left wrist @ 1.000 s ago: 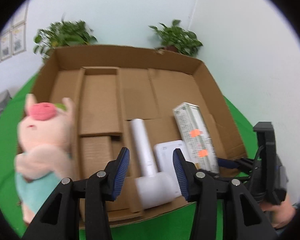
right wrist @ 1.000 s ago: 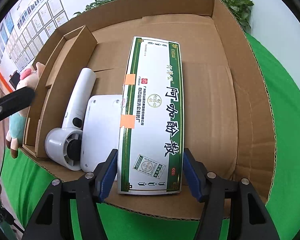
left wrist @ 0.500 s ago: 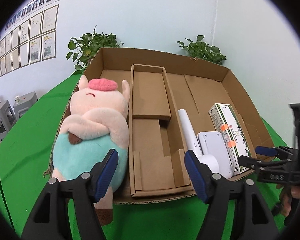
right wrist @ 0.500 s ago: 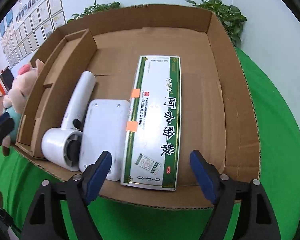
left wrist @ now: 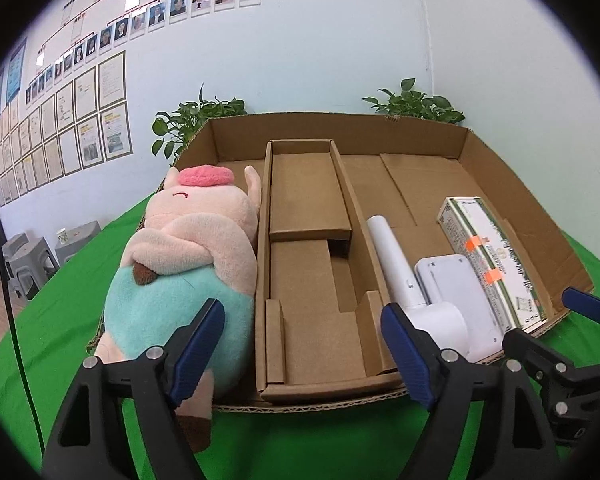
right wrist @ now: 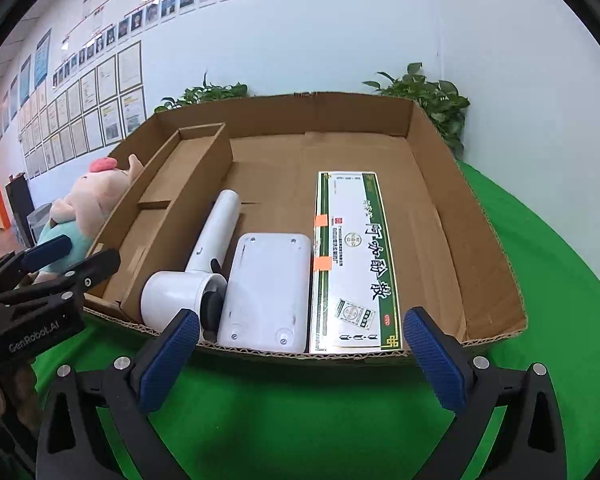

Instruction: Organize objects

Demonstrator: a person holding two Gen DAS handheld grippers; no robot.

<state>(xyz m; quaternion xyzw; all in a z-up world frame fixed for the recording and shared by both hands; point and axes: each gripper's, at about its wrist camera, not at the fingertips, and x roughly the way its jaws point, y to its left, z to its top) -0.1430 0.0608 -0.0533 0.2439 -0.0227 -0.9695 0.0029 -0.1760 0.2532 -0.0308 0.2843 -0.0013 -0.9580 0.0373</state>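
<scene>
- The right tongs [right wrist: 300, 354] stand spread wide over the green surface [right wrist: 300, 412] just short of the cardboard tray [right wrist: 496, 264]; their jaws have just been opening, and nothing lies between them now.
- A second ago those jaws flanked the near end of the green-and-white medicine box [right wrist: 354, 256]; now the box lies flat in the tray's right bay, clear of them, so it appears delivered.
- The left tongs [left wrist: 302, 350] are also spread with nothing between them, jaws just opened, angled down at the tray's near edge.
- The plush pig [left wrist: 188, 264] lies in the left bay, released, its feet over the rim.
- Between them, the white handheld fan [right wrist: 204, 264] and white flat device [right wrist: 266, 292] lie side by side, touching the box.
- The middle cardboard insert [left wrist: 312, 264] holds nothing; the sorting looks nearly done.
</scene>
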